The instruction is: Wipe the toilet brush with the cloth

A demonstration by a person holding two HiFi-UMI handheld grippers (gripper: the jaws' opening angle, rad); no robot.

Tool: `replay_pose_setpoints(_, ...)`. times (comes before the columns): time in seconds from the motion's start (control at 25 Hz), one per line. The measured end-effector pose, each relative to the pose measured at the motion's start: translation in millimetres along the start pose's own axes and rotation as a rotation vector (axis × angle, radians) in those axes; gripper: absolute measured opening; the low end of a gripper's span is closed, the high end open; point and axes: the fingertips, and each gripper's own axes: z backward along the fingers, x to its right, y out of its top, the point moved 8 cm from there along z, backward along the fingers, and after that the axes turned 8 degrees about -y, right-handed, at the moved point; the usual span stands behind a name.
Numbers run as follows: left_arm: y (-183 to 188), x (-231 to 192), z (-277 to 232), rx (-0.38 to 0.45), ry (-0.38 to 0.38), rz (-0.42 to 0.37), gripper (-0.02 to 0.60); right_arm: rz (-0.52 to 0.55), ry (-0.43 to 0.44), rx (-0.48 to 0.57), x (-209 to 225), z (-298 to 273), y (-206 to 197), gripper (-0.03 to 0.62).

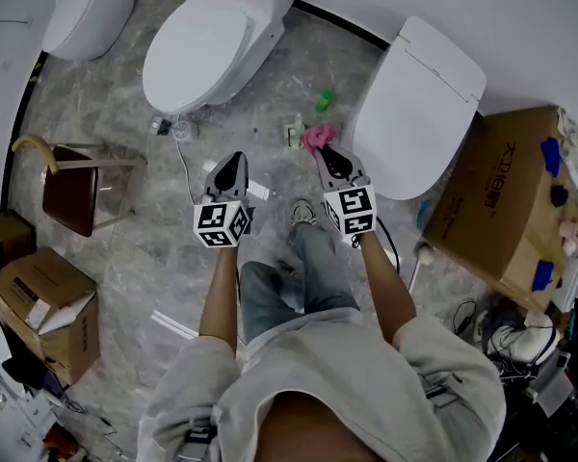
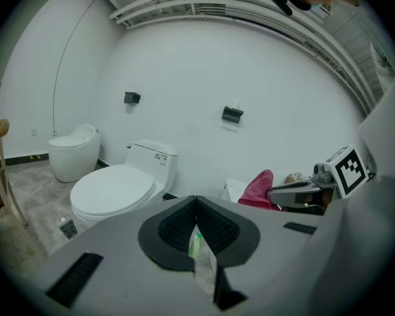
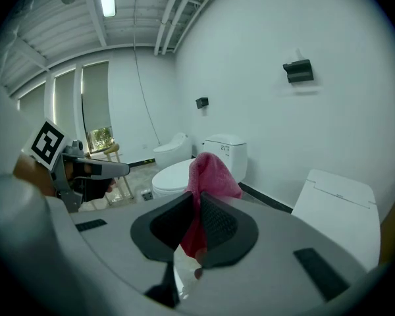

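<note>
My right gripper [image 1: 325, 150] is shut on a pink cloth [image 1: 316, 138], which sticks up out of the jaws in the right gripper view, cloth [image 3: 209, 173] above gripper [image 3: 199, 199]. My left gripper [image 1: 233, 159] hangs beside it at the same height, jaws closed with nothing between them [image 2: 196, 201]. Through the slit below its pads shows a green-and-white bottle [image 2: 196, 245] on the floor. A small whitish object [image 1: 294, 133] stands on the floor just left of the cloth; I cannot tell if it is the toilet brush. A white piece [image 1: 257, 191] lies under the left gripper.
A white toilet [image 1: 197, 56] stands ahead, a rounder one [image 1: 87, 8] at far left, and a third white toilet [image 1: 419, 109] to the right. A large cardboard box [image 1: 506, 210] sits at right, a wooden chair [image 1: 72, 186] and smaller boxes [image 1: 43, 301] at left. A green item [image 1: 325, 97] lies on the marble floor.
</note>
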Motion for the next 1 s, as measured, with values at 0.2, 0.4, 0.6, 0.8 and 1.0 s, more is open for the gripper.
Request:
replay_pose_setpoints(0.2, -71.5, -24.0, -25.8, 0.019, -0.003, -0.007, 0.019, 0.019, 0.008, 0.039, -4.4, -37.9, -58.7, 0.055)
replay_pose_setpoints(0.4, -136.6, -46.7, -55.9, 0.044, -0.019, -0.028, 0.018, 0.04, 0.003, 0.096, -3.0, -68.3, -107.9, 0.055)
replay_pose_setpoints(0.6, -197.5, -56.3, -91.1, 0.079, -0.042, -0.03, 0.019, 0.052, -0.007, 0.159, 5.5, -101.5, -150.9, 0.055)
replay_pose_setpoints(0.8, -243.6, -69.9, -106.5, 0.094, -0.06, -0.06, 0.018, 0.08, -0.011, 0.226, 5.5, -130.1, -186.2, 0.055)
replay_pose_setpoints(1.0, -269.7, -81.5, -106.2, 0.131, -0.08, -0.106, 0.018, 0.097, -0.03, 0.282, 3.9, -149.8, -199.6, 0.055)
